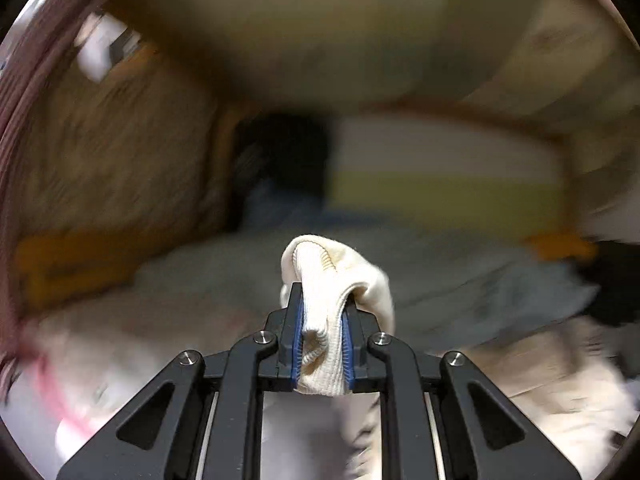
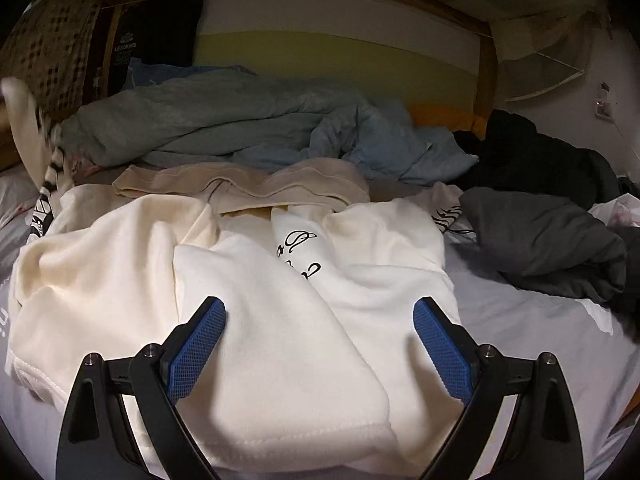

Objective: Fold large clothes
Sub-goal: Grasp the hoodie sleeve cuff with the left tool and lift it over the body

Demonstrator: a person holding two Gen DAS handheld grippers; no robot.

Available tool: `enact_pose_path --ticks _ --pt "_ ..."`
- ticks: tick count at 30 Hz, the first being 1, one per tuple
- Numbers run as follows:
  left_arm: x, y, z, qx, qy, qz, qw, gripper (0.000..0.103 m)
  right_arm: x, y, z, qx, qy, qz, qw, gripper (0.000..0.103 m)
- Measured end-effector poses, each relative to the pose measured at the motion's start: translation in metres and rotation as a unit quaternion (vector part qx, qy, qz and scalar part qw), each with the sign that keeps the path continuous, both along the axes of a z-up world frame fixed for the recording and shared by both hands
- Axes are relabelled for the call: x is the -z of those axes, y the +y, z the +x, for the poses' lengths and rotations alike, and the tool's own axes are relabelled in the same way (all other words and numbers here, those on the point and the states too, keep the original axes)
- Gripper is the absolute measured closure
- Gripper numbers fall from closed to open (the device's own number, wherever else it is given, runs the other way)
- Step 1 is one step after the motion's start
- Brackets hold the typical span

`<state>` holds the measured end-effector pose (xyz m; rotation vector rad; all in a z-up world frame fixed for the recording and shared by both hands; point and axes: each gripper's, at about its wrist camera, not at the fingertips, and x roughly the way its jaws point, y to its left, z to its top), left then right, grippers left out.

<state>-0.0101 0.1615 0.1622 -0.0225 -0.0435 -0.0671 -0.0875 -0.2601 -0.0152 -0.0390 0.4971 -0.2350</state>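
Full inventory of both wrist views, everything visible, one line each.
cream sweatshirt: 1, cream-white with black script print, spread across the bed in front
ribbed cuff: 1, cream, pinched in the left gripper
beige garment: 1, tan, bunched behind the sweatshirt
blue-grey duvet: 1, piled at the back
dark grey garment: 1, heaped on the right
black garment: 1, far right, behind the grey one
bed sheet: 1, pale grey, underneath
wooden bed frame: 1, brown, at the back
left gripper: black, blue pads, shut on the cuff
right gripper: black, blue pads, open above the sweatshirt
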Motion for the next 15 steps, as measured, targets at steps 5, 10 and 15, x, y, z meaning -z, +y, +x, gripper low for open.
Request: enact_pose_path --ticks 5,10,15 --pt "-0.020 -0.076 -0.082 0.102 -0.104 0.112 0.9830 0.088 -0.022 -0.002 -0.021 -0.009 -0.030 0.029 0.999 0.007" --pt "-0.028 -0.110 -0.101 0.216 -0.106 0.111 0.9642 0.088 -0.060 0.004 -0.042 -0.053 -0.074 0.035 0.995 0.007" --pt "0.010 -0.143 -0.064 0.355 0.002 0.119 0.9271 0.088 -0.092 0.003 -0.050 -0.090 -0.109 0.082 0.987 0.007"
